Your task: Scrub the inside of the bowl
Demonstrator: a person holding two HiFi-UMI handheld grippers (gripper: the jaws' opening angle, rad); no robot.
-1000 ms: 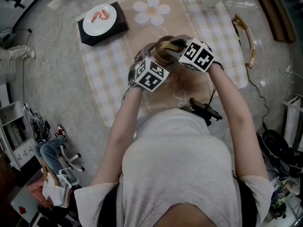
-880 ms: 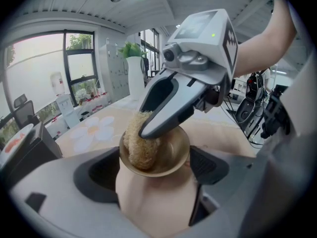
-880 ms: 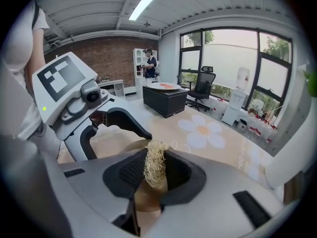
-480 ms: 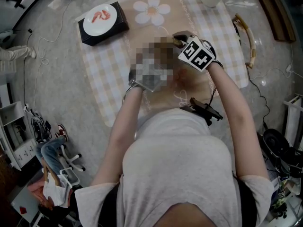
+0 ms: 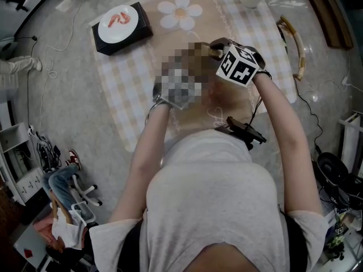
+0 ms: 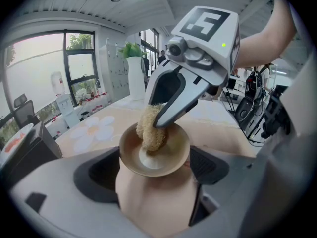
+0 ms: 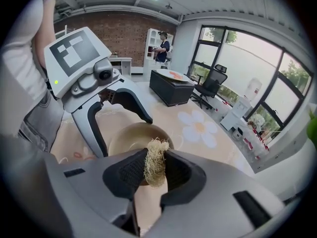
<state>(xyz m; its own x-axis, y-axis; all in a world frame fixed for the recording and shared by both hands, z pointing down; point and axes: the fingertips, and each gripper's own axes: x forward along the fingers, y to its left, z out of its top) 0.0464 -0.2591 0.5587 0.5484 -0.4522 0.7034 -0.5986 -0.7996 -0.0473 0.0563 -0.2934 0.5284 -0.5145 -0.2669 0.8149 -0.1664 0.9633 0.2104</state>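
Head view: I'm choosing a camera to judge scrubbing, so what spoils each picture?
Head view: a mosaic patch hides the bowl; left gripper view: fisheye bend, dark corners, yet scrubber sharp; right gripper view: same bend, bright windows at right.

Straight-down view: both forearms [image 5: 152, 137] stretch over the checked cloth [image 5: 122, 84] on the tabletop [image 5: 74, 78]. The right tongs [image 5: 217, 48], marker cube [image 5: 238, 65] on top, hang mid-cloth near a printed daisy [image 5: 180, 11]. A white plate [image 5: 118, 22] on a black box [image 5: 143, 32] sits at the cloth's far left corner.
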